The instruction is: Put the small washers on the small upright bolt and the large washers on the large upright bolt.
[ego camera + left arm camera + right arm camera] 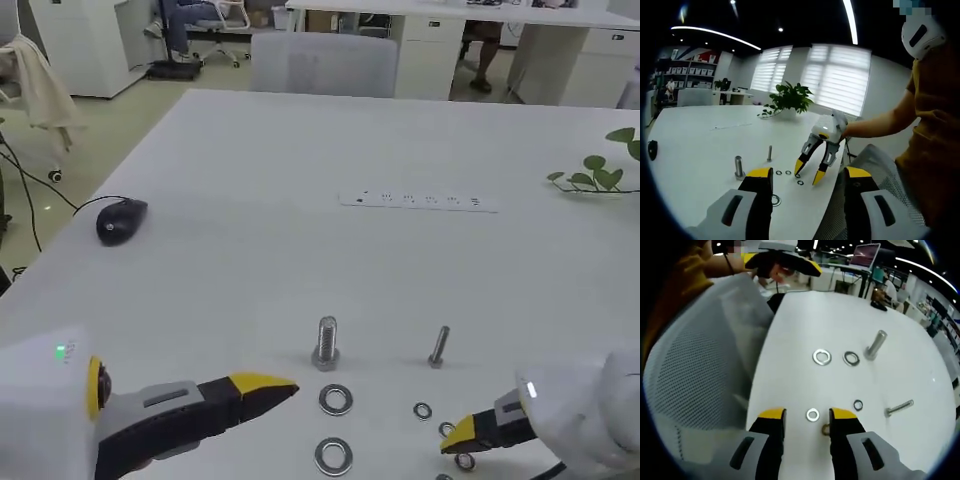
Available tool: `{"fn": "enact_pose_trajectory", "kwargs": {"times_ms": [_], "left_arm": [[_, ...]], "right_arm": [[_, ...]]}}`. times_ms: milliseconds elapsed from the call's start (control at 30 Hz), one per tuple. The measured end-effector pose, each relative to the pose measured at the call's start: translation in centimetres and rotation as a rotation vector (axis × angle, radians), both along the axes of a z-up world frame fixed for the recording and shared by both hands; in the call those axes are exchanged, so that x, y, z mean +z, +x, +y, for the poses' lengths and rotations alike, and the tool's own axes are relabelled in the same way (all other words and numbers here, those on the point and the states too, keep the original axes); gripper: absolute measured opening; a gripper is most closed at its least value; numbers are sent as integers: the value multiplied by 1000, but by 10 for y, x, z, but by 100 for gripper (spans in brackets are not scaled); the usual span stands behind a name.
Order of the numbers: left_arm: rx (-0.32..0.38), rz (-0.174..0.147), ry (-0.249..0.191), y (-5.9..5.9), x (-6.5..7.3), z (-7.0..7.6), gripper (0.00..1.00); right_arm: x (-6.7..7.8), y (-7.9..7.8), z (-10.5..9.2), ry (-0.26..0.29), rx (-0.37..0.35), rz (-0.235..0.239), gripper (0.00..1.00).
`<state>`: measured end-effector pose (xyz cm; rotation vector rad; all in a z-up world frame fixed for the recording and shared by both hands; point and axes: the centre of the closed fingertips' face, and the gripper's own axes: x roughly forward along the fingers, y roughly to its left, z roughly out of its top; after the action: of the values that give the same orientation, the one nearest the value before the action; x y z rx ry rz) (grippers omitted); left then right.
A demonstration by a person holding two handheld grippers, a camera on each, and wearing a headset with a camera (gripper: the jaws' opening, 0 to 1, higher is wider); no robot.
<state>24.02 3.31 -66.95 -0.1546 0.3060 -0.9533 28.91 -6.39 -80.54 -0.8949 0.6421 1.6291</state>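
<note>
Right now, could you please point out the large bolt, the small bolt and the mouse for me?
large bolt (pixel 326 338), head view, on its threaded shaft.
small bolt (pixel 440 343), head view, middle of its shaft.
mouse (pixel 121 220), head view, on its top.

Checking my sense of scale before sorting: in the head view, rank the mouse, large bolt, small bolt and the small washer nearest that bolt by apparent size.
1. mouse, largest even though it lies farther from the camera
2. large bolt
3. small bolt
4. small washer

White table (pixel 300 260), mouse (pixel 121 220), power strip (pixel 418 200), large bolt (pixel 326 343), small bolt (pixel 439 346), washers (pixel 323 400)
</note>
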Motion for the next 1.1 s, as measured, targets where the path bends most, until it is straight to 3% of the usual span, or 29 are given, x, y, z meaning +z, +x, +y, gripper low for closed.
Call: {"fn": "enact_pose_trajectory", "kwargs": {"times_ms": [433,467,867,1100], "left_arm": [[1,-2,-5,1,-1,-2,56],[3,-3,-7,1,-1,-2,56],[14,-10,-16,1,1,-3,56],[18,-12,-13,1,1,-3,56]], "right_arm": [[-19,2,-3,-166,140,-55,34],[-17,-2,0,-152,140,-27,33],[-19,2,-1,-248,255,-49,27],[-19,4,-3,-240,244,-50,26]]}}
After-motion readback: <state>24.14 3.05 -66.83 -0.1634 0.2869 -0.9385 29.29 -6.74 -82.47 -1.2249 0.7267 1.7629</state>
